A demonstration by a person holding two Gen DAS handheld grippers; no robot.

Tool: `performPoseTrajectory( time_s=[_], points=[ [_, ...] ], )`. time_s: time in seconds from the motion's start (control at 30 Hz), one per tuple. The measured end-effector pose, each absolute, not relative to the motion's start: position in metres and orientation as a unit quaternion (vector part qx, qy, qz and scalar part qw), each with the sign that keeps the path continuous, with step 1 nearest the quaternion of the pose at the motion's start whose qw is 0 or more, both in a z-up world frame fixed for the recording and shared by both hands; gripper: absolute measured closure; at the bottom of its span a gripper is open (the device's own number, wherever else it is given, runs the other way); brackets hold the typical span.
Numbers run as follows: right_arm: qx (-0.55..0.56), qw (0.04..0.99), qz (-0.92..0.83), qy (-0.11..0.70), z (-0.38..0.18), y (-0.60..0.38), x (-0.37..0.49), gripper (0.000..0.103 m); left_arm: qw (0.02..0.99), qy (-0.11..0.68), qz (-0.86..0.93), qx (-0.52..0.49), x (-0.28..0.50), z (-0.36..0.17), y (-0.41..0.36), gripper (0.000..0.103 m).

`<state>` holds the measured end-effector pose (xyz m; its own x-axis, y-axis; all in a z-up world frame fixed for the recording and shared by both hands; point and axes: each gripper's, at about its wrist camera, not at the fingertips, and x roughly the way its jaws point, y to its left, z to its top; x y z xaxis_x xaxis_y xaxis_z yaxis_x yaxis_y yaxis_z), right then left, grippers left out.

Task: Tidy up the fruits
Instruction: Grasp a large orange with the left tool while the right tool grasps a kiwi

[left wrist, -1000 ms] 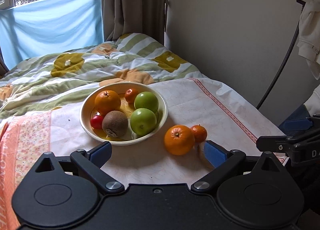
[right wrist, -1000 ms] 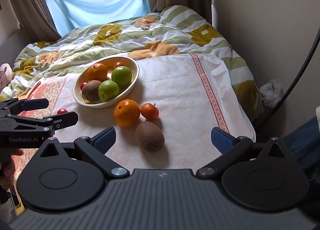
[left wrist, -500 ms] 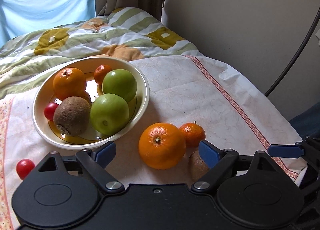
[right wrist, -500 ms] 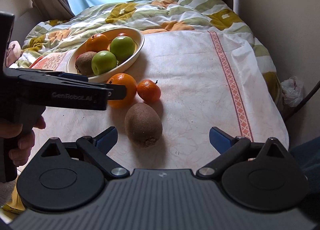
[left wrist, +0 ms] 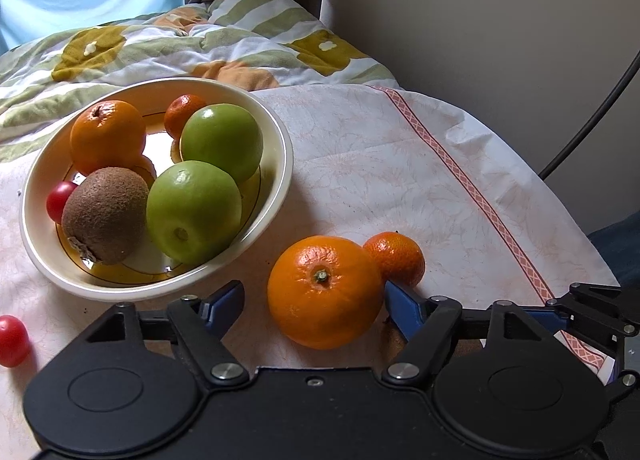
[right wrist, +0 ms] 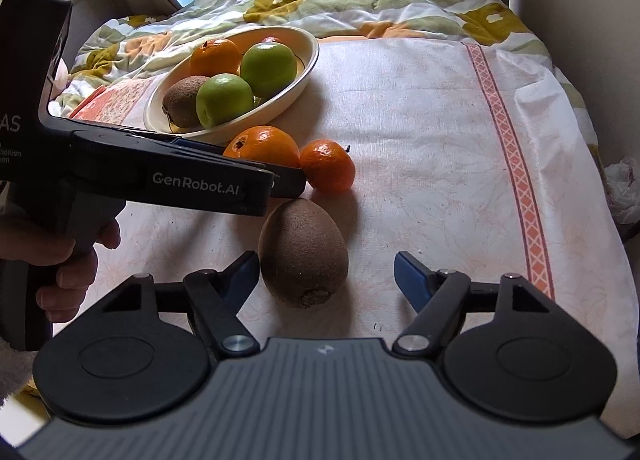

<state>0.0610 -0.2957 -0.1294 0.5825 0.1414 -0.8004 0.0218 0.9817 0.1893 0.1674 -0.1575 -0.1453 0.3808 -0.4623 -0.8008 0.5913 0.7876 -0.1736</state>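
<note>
A cream bowl (left wrist: 276, 139) (right wrist: 308, 59) holds two green apples, an orange, a kiwi, a small mandarin and a cherry tomato. On the cloth beside it lie a large orange (left wrist: 324, 292) (right wrist: 266, 145), a small mandarin (left wrist: 398, 258) (right wrist: 328, 165) and a kiwi (right wrist: 304, 252). My left gripper (left wrist: 314, 302) is open with the large orange between its fingers, the right pad close to or touching it. My right gripper (right wrist: 326, 276) is open with the kiwi between its fingers, near the left one.
A red cherry tomato (left wrist: 12, 340) lies on the cloth at the left. A patterned quilt (left wrist: 180, 39) lies behind the bowl. The wall (left wrist: 480, 19) and a dark cable (left wrist: 592, 115) are to the right. The cloth's red-striped edge (right wrist: 516, 163) drops off on the right.
Both grippers have moved forward and down. The left one has come around the large orange. The right one has come around the kiwi.
</note>
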Motion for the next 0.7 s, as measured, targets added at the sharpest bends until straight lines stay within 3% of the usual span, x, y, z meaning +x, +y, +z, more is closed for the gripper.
performPoseTrajectory(
  time_s=[0.17,0.7],
  points=[
    [0.086,0.885,0.043,0.456,-0.129,-0.294,0.063,0.017,0.823,0.457,-0.330,0.075,0.168,-0.147,-0.164,0.037],
    [0.079,0.884,0.053,0.457,-0.128,-0.291,0.064,0.023,0.837,0.445,-0.306,0.091,0.153,-0.134,-0.149,0.038]
  ],
)
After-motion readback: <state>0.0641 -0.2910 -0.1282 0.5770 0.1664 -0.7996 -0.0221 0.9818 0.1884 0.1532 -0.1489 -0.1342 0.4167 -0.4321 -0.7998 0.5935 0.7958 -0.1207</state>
